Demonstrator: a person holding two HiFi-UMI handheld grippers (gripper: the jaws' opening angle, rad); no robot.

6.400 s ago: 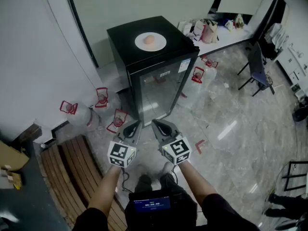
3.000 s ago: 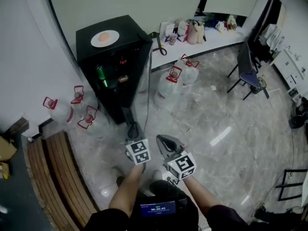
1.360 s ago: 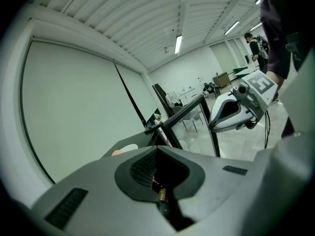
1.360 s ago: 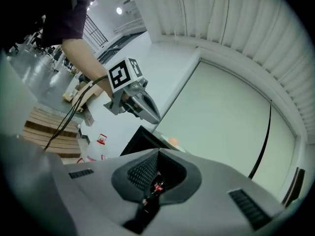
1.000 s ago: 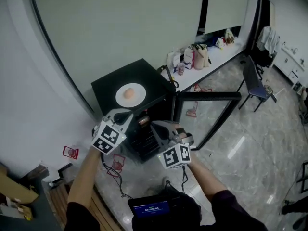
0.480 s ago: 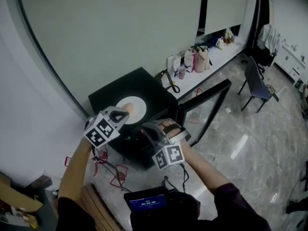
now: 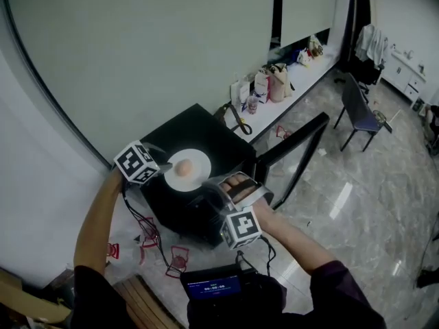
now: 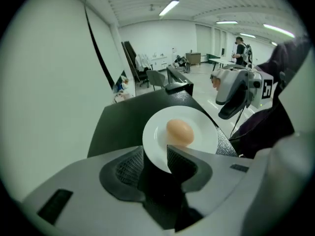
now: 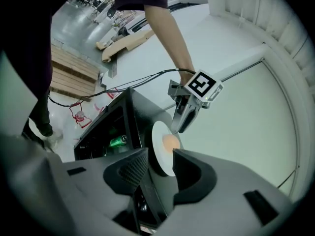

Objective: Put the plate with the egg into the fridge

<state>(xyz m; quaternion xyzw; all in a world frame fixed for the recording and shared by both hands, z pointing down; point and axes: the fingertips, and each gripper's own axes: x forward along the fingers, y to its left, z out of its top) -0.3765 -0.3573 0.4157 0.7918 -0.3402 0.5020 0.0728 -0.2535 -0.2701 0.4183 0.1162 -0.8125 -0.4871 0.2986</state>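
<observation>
A white plate [image 7: 188, 168] with a brown egg [image 7: 184, 167] lies on top of the black fridge [image 7: 219, 146]. My left gripper [image 7: 163, 164] reaches in from the plate's left. In the left gripper view its jaws are opening, with the near rim of the plate [image 8: 162, 154] between them, and the egg [image 8: 179, 132] sits just beyond my left gripper [image 8: 155, 154]. My right gripper [image 7: 214, 196] hovers at the fridge's front edge, jaws opening. In the right gripper view the plate [image 9: 160, 149] and egg [image 9: 171, 141] show in the gap of my right gripper [image 9: 160, 156], close ahead.
The fridge's glass door [image 7: 295, 149] stands open to the right. A green can [image 9: 117, 140] lies on a shelf inside. Bags [image 7: 274, 81] line a white ledge behind, and a chair [image 7: 360, 108] stands on the marble floor. Red-handled water bottles [image 7: 147, 235] lie beside the fridge.
The fridge door went from shut to open. My left gripper has moved up over the fridge top to the plate's left rim, and my right gripper has risen to the fridge's front edge.
</observation>
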